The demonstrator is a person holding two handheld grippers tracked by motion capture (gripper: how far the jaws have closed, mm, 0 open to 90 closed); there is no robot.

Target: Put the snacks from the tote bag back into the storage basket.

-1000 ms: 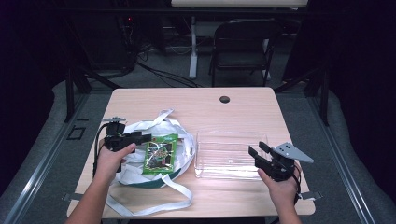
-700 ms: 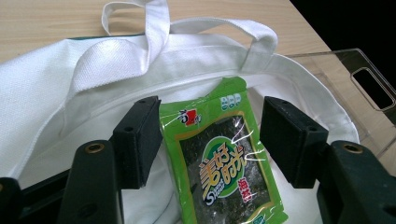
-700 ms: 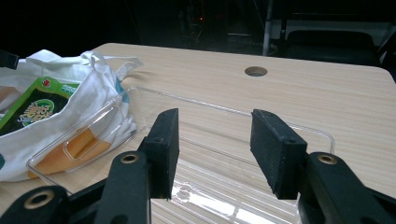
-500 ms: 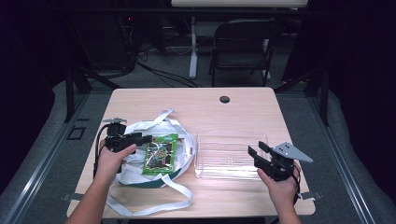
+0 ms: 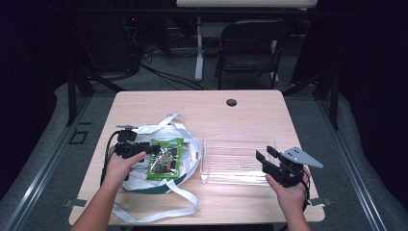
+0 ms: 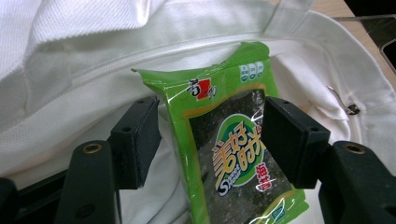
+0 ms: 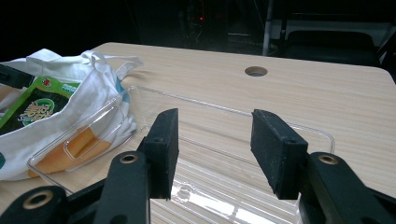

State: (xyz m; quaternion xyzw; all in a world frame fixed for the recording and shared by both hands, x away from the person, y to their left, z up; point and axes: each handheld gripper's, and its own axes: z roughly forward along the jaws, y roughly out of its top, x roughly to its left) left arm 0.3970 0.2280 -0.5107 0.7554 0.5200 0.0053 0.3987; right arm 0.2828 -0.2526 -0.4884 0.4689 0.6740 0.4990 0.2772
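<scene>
A green seaweed snack packet (image 6: 224,140) lies on a white cloth tote bag (image 6: 70,60) at the table's left. My left gripper (image 6: 212,140) is open, one jaw on each side of the packet's upper half, with a gap to both pads. From above, the left gripper (image 5: 150,150) points right at the packet (image 5: 165,158) on the bag (image 5: 187,144). My right gripper (image 5: 263,154) is open and empty at the right end of a clear plastic tray (image 5: 211,144). Its jaws (image 7: 215,140) hover over the tray (image 7: 224,109).
The bag's long white straps (image 5: 185,207) trail toward the table's front edge. A round cable hole (image 5: 231,102) sits at the back of the wooden table (image 5: 260,115). A dark chair (image 5: 250,43) stands behind the table. Something orange (image 7: 79,147) shows through the tray's wall.
</scene>
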